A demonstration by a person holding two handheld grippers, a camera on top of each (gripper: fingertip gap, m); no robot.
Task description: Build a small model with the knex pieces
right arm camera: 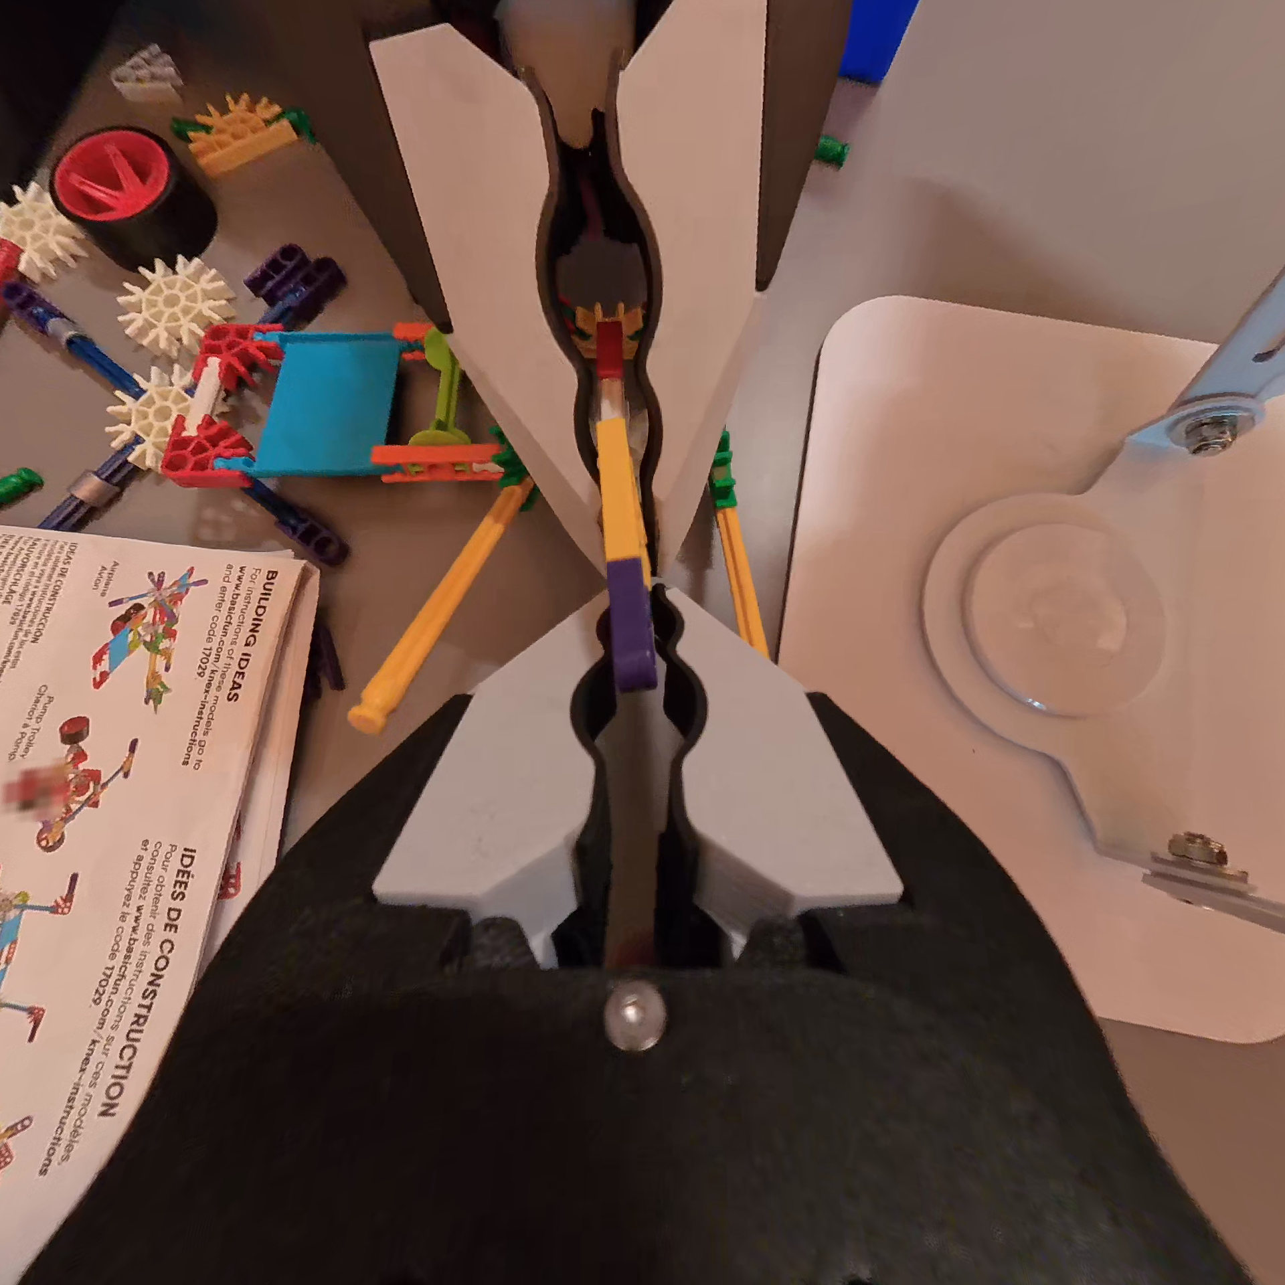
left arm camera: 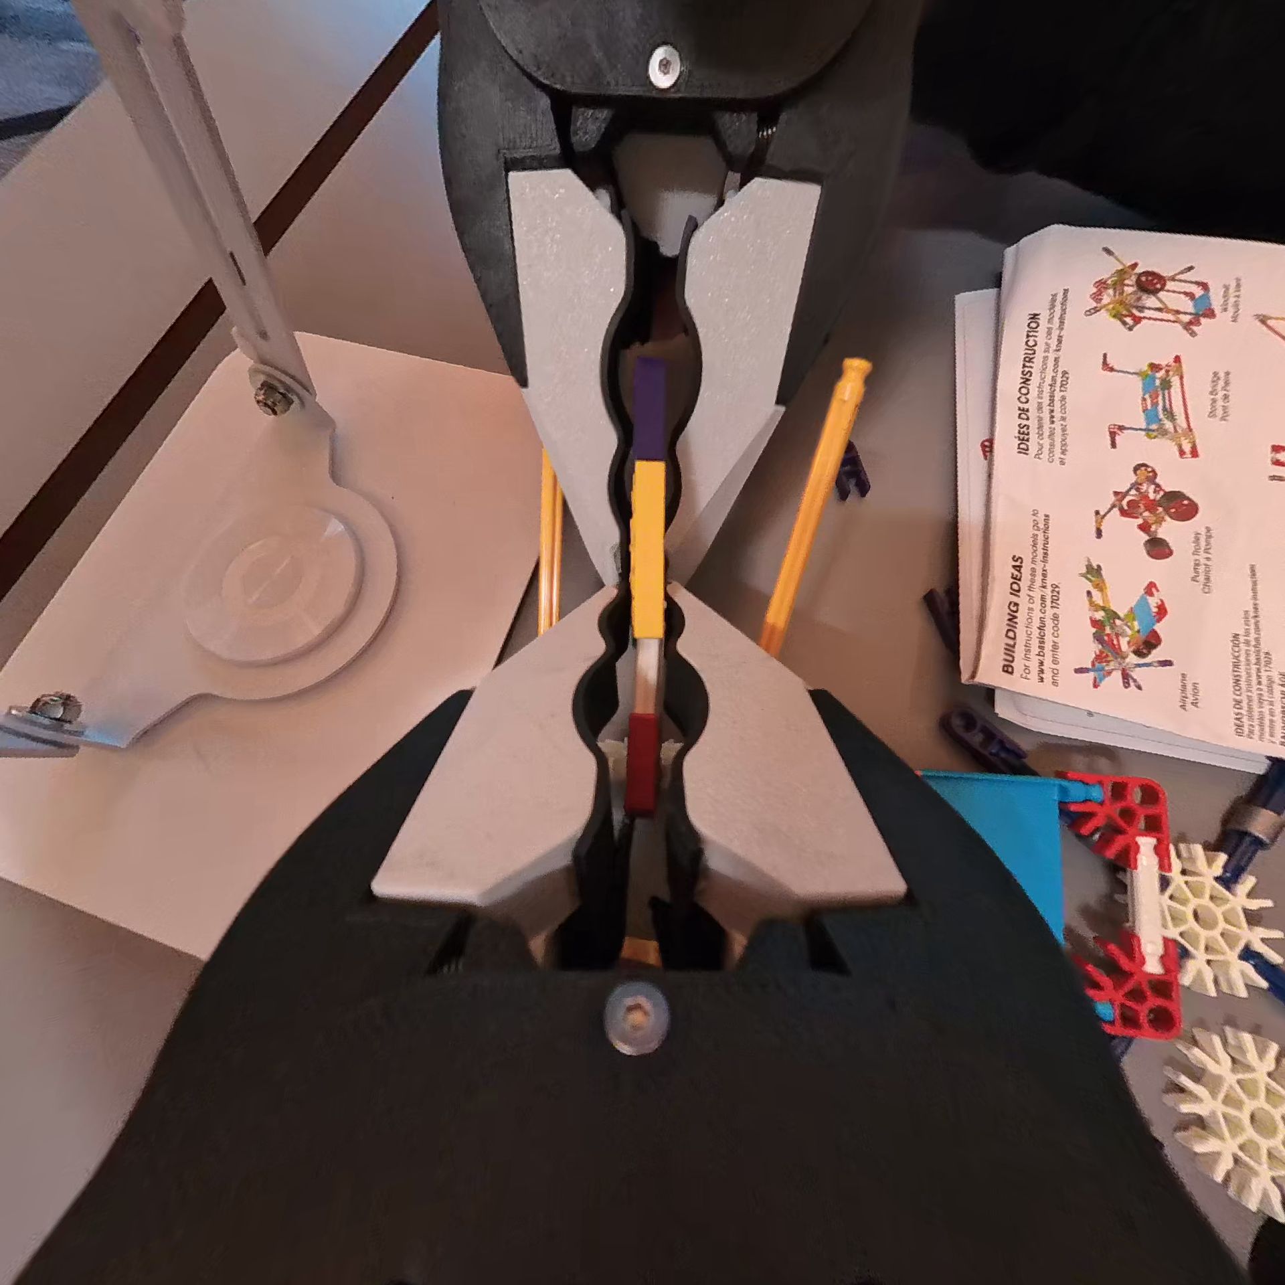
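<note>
Both grippers meet tip to tip over the table, sharing one thin strip of snapped-together toy pieces. In the left wrist view the left gripper is pressed nearly together w/ the strip running down the slot btwn its grey fingers: red piece deepest in, then a white bit, then the yellow piece at the tips. The purple piece sits farther out, inside the opposing right gripper, which is pinching that purple end; in its own view the purple piece lies just at its fingertips, tilted a little, w/ yellow and red running away into the left gripper. Whether the left pads actually clamp the strip or just flank it, can't tell for sure; they look tight on it. Below the grippers two yellow rods lie on the table, one each side. To one side is a white plate w/ a round clear disc and metal brackets bolted on. Other side: an open instruction booklet, a partly built model w/ a blue panel, red connectors, white snowflake connectors, blue rods, purple clips, and a black wheel w/ red hub.
</note>
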